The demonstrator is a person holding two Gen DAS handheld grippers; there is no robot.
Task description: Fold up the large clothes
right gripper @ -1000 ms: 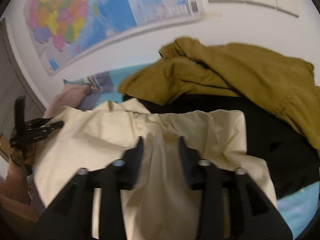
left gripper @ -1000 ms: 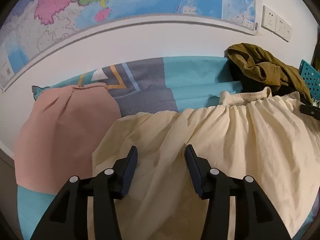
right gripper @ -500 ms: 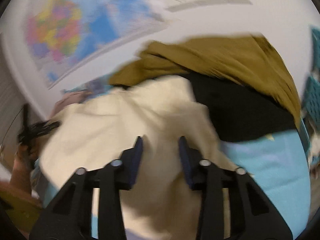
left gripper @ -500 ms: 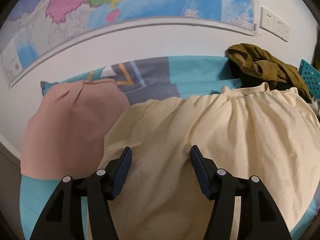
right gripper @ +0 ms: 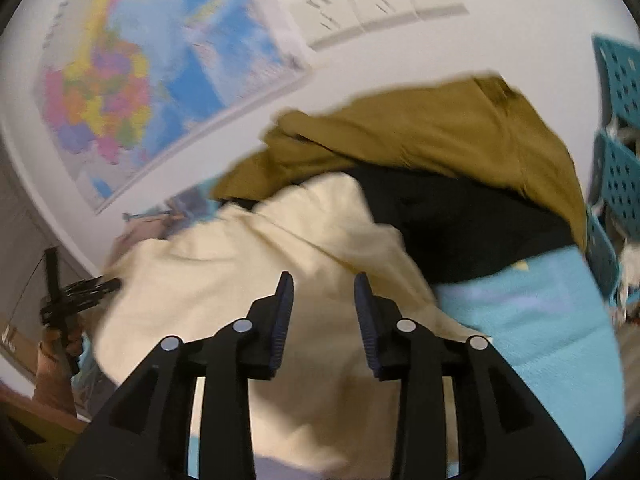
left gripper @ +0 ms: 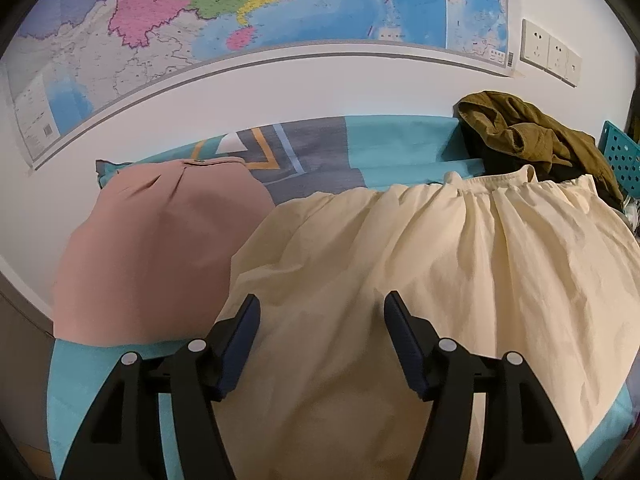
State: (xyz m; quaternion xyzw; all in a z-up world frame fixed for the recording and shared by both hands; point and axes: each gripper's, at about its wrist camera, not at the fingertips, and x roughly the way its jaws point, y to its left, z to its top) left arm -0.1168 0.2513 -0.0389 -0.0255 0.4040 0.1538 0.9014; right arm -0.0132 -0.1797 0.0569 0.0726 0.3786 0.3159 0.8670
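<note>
A large cream skirt (left gripper: 420, 264) with a gathered elastic waist lies spread on the teal bedsheet (left gripper: 396, 148), its waistband toward the wall. It also shows in the right wrist view (right gripper: 248, 272). My left gripper (left gripper: 322, 320) is open and empty just above the skirt's near hem. My right gripper (right gripper: 324, 292) is open and empty above the skirt's right side. The left gripper (right gripper: 80, 292) shows small at the far left of the right wrist view.
A folded pink garment (left gripper: 160, 248) lies left of the skirt. An olive garment (left gripper: 532, 132) on a black one (right gripper: 460, 220) is piled at the back right. A teal perforated basket (right gripper: 616, 184) stands at the right. A map (left gripper: 240, 20) and wall sockets (left gripper: 548, 52) are behind.
Both grippers have pulled back from the skirt. The left jaws opened wider. The skirt now lies flatter and more spread out. The right wrist view swung to the right.
</note>
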